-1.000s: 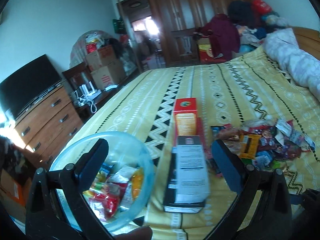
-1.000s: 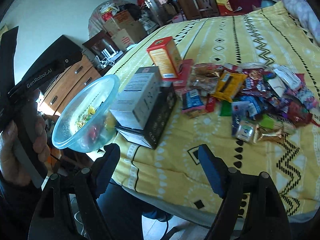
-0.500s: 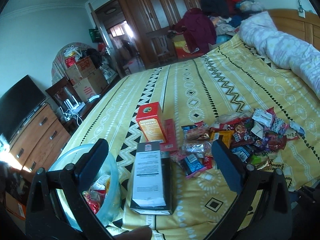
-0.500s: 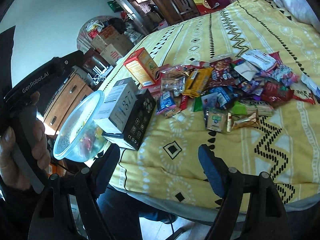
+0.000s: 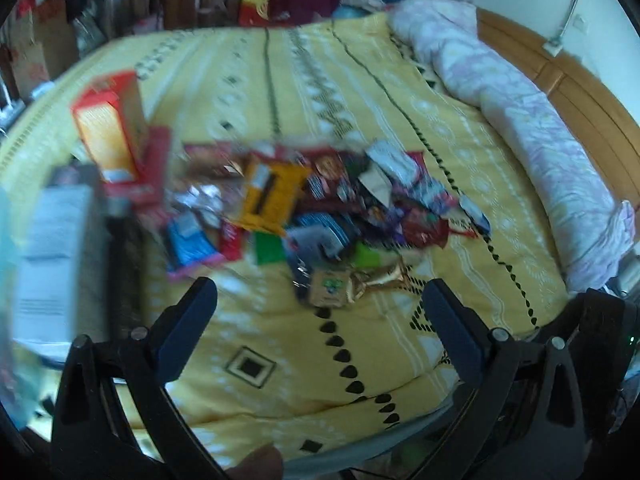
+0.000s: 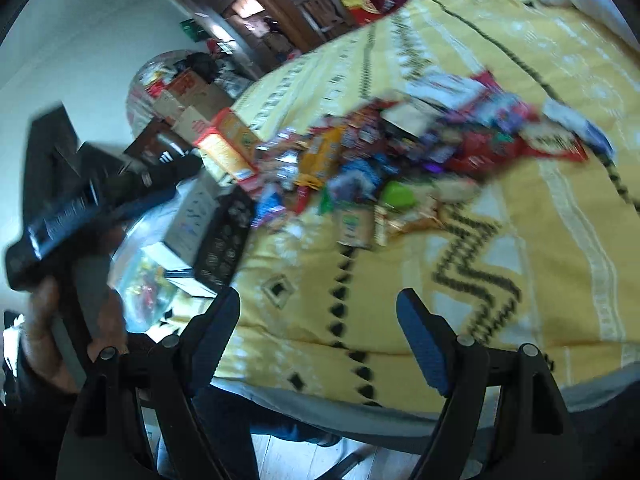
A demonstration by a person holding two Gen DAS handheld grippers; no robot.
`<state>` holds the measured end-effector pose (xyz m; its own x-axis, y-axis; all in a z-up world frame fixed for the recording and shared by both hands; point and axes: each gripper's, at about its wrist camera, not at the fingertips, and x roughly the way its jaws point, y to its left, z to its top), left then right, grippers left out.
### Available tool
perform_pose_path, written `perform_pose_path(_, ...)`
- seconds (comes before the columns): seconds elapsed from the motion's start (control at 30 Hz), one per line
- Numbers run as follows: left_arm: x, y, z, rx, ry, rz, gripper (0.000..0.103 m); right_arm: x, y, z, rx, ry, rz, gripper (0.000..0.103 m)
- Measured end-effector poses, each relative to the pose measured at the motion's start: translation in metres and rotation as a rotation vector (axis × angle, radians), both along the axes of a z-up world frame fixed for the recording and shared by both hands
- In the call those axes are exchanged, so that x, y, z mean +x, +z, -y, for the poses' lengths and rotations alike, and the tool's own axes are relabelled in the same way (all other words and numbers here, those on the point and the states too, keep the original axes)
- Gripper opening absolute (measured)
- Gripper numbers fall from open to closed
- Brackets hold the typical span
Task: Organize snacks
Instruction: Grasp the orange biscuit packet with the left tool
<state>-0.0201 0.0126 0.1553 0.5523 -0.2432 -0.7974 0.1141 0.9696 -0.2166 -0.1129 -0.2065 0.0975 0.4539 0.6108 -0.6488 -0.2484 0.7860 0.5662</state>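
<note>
A pile of small wrapped snacks (image 5: 336,204) lies on the yellow patterned bed; it also shows in the right wrist view (image 6: 400,160). A clear blue bowl (image 6: 140,284) holding a few snacks sits at the bed's left edge. My left gripper (image 5: 320,320) is open and empty, hovering short of the pile. My right gripper (image 6: 318,336) is open and empty over the bed's near edge. The left gripper's body (image 6: 68,216) shows in a hand at the left of the right wrist view. Both views are blurred.
An orange-red box (image 5: 108,136) and a black and white box (image 5: 60,248) lie left of the pile. A rolled quilt (image 5: 520,112) runs along the bed's right side by the wooden headboard. Cardboard boxes (image 6: 184,96) and a wardrobe stand beyond the bed.
Both grippers have swung right and nearer the snack pile. The bowl has slid to the left edge of the left wrist view. Both stay open.
</note>
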Motion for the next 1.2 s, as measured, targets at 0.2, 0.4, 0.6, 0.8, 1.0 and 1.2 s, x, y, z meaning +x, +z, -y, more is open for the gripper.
perform_pose_path(0.2, 0.066, -0.038, 0.014, 0.022, -0.052, 0.001, 0.066, 0.006, -0.034, 0.028, 0.003, -0.047, -0.079, 0.083)
perform_pose_path(0.4, 0.12, -0.083, -0.006, 0.044, 0.007, -0.078, 0.059, 0.021, -0.048, 0.052, 0.012, -0.084, -0.109, 0.083)
perform_pose_path(0.6, 0.135, -0.092, -0.011, 0.155, 0.062, -0.029, 0.082, 0.038, -0.056, 0.066, 0.019, -0.109, -0.128, 0.083)
perform_pose_path(0.8, 0.131, -0.098, -0.002, 0.185, 0.026, -0.027, 0.07, 0.045, -0.058, 0.063, 0.026, -0.098, -0.122, 0.083)
perform_pose_path(1.0, 0.094, -0.077, -0.001, 0.138, -0.009, 0.024, 0.069, 0.04, -0.054, 0.054, -0.009, -0.078, -0.086, 0.074)
perform_pose_path(1.2, 0.025, -0.07, -0.004, 0.205, 0.002, 0.052, 0.069, 0.044, -0.053, 0.039, -0.024, -0.055, -0.075, 0.072)
